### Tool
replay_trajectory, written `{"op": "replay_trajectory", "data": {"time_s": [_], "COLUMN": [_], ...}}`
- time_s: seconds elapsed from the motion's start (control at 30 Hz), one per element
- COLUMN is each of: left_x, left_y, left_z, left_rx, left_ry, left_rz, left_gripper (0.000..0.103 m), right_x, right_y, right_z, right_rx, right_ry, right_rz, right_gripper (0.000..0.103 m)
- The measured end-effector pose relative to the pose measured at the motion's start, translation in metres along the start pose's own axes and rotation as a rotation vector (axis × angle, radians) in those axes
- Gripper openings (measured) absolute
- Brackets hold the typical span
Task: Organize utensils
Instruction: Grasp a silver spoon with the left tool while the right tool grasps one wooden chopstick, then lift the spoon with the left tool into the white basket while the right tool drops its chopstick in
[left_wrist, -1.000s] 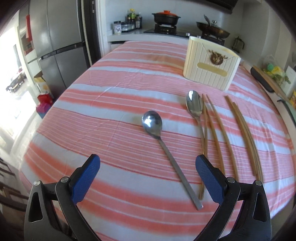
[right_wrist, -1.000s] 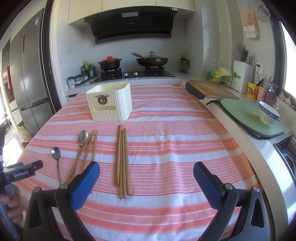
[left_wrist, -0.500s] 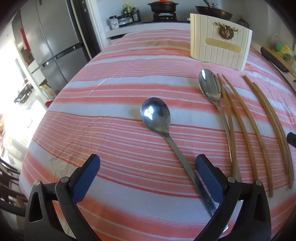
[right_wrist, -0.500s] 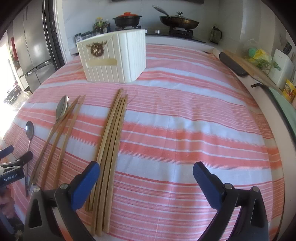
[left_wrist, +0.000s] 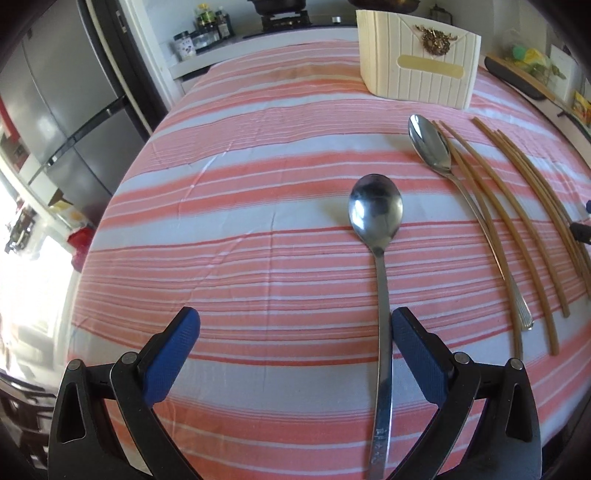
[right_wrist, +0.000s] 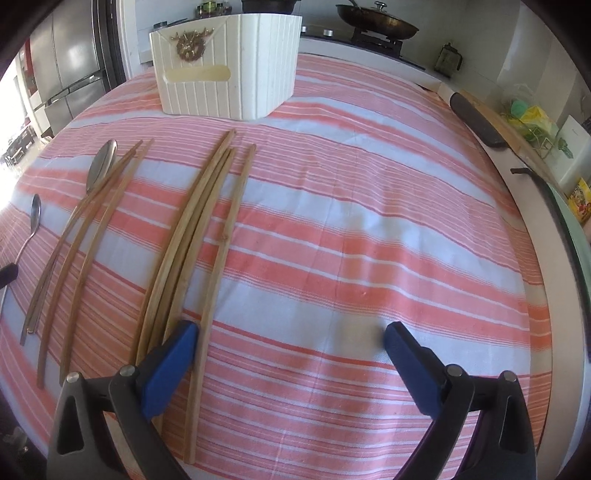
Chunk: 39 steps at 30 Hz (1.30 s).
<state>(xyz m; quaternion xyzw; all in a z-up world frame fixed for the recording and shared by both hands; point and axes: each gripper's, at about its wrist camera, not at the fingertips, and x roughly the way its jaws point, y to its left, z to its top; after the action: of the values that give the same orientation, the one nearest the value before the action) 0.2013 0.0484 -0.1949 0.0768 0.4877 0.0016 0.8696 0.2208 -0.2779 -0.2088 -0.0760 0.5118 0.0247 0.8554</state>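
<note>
Glossy metal spoons (left_wrist: 376, 210), matt wooden chopsticks (right_wrist: 192, 236), striped cloth tablecloth (right_wrist: 351, 221) — ribbed cream plastic holder (right_wrist: 225, 70)

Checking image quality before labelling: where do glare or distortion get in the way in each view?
Left wrist view: daylight blows out the left edge, the near spoon mirrors a bright glare patch, and fisheye bows the chopsticks. Right wrist view: the left edge is washed out too, the chopstick bundle curves with the lens, and the white box stays sharp.

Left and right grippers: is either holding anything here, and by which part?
Nothing is held. The left gripper is open around the spoon handle; the right gripper is open beside the chopsticks.
</note>
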Motion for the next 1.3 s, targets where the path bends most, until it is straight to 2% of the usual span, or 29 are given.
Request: {"op": "replay_trajectory", "data": {"time_s": [0.17, 0.3, 0.37, 0.43, 0.53, 0.57, 0.6, 0.63, 0.67, 0.7, 0.73, 0.8, 0.9, 1.17, 1.3], "left_x": [0.007, 0.016, 0.02, 0.024, 0.029, 0.03, 0.03, 0.029, 0.029, 0.027, 0.026, 0.025, 0.011, -0.067, -0.104], "left_y": [-0.009, -0.023, -0.027, -0.028, -0.027, -0.027, -0.027, -0.028, -0.029, -0.03, -0.032, -0.032, -0.019, 0.012, 0.027], "left_z": [0.011, 0.028, 0.036, 0.043, 0.051, 0.053, 0.054, 0.055, 0.057, 0.058, 0.06, 0.061, 0.057, 0.046, 0.051], "left_rx": [0.031, 0.061, 0.066, 0.06, 0.041, 0.035, 0.031, 0.027, 0.027, 0.036, 0.055, 0.081, 0.059, -0.021, -0.063], "left_ry": [0.011, 0.008, 0.01, 0.021, 0.045, 0.048, 0.048, 0.046, 0.044, 0.038, 0.029, -0.006, -0.06, -0.253, -0.339], "left_rz": [-0.012, -0.017, -0.02, -0.032, -0.037, -0.045, -0.065, -0.096, -0.131, -0.152, -0.142, -0.134, -0.158, -0.249, -0.297], "left_gripper": [0.103, 0.103, 0.101, 0.097, 0.095, 0.09, 0.085, 0.072, 0.052, 0.042, 0.036, 0.036, 0.036, 0.035, 0.035], "right_x": [0.003, 0.009, 0.013, 0.019, 0.03, 0.033, 0.037, 0.041, 0.044, 0.048, 0.05, 0.048, 0.022, -0.083, -0.125], "right_y": [-0.003, 0.001, 0.005, 0.008, 0.013, 0.016, 0.018, 0.02, 0.021, 0.021, 0.019, 0.013, 0.003, -0.008, -0.01], "right_z": [0.006, 0.026, 0.041, 0.056, 0.079, 0.087, 0.096, 0.103, 0.11, 0.117, 0.121, 0.123, 0.115, 0.072, 0.058], "right_rx": [-0.052, -0.076, -0.095, -0.097, -0.096, -0.103, -0.104, -0.101, -0.095, -0.082, -0.058, 0.005, 0.062, 0.051, 0.049], "right_ry": [0.046, 0.057, 0.055, 0.057, 0.064, 0.067, 0.07, 0.074, 0.076, 0.079, 0.081, 0.076, -0.004, -0.22, -0.316], "right_rz": [0.048, 0.136, 0.133, 0.143, 0.148, 0.149, 0.162, 0.162, 0.162, 0.173, 0.181, 0.206, 0.244, 0.264, 0.275], "right_gripper": [0.101, 0.073, 0.063, 0.049, 0.037, 0.034, 0.022, 0.01, 0.009, 0.007, 0.007, 0.007, 0.007, 0.007, 0.007]}}
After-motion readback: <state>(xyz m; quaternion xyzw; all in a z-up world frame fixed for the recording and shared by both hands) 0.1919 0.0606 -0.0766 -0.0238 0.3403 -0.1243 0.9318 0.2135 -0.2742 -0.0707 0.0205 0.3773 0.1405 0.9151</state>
